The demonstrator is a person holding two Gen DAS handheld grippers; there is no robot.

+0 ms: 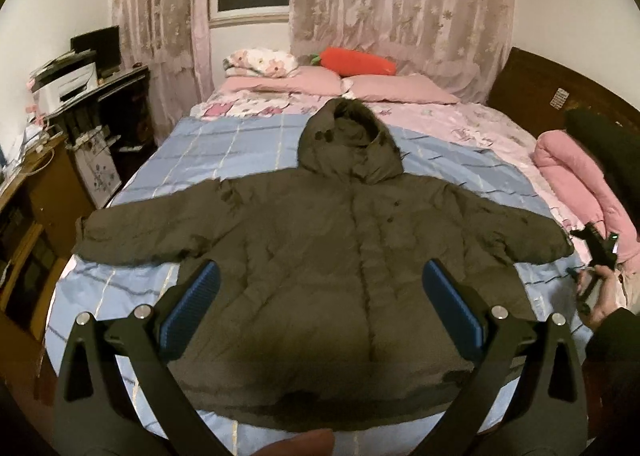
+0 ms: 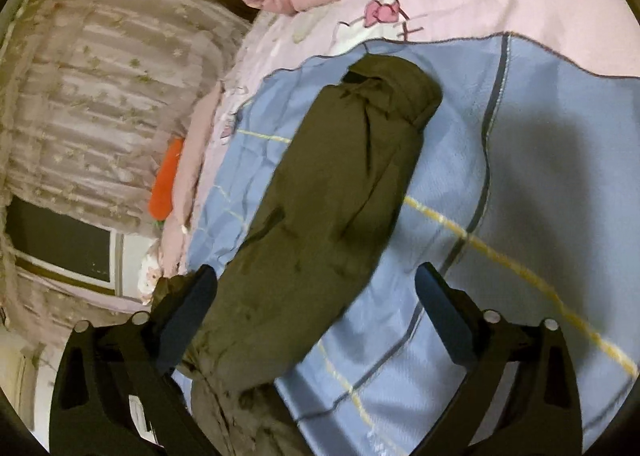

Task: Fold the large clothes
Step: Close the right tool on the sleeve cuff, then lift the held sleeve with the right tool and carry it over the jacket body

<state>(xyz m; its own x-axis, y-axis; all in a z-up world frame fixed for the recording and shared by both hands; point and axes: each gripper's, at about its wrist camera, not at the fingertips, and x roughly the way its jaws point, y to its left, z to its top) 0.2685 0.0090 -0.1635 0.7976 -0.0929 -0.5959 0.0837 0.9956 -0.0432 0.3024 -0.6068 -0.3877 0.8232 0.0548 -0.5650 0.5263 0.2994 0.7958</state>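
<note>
Left tongs [image 1: 318,298] hover spread above the hem of a dark olive hooded puffer jacket [image 1: 320,256] lying flat, sleeves out, on a blue checked bedspread [image 1: 224,144]. Right tongs [image 2: 316,310] gape over its right sleeve [image 2: 328,192]. Beyond lie pink pillows [image 1: 400,90] and a carrot plush [image 1: 360,61].

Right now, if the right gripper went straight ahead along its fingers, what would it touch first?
Most likely the jacket sleeve, which lies between the open fingers of the right gripper and runs ahead toward the cuff. Depth is unclear; the blue bedspread lies beneath.
</note>
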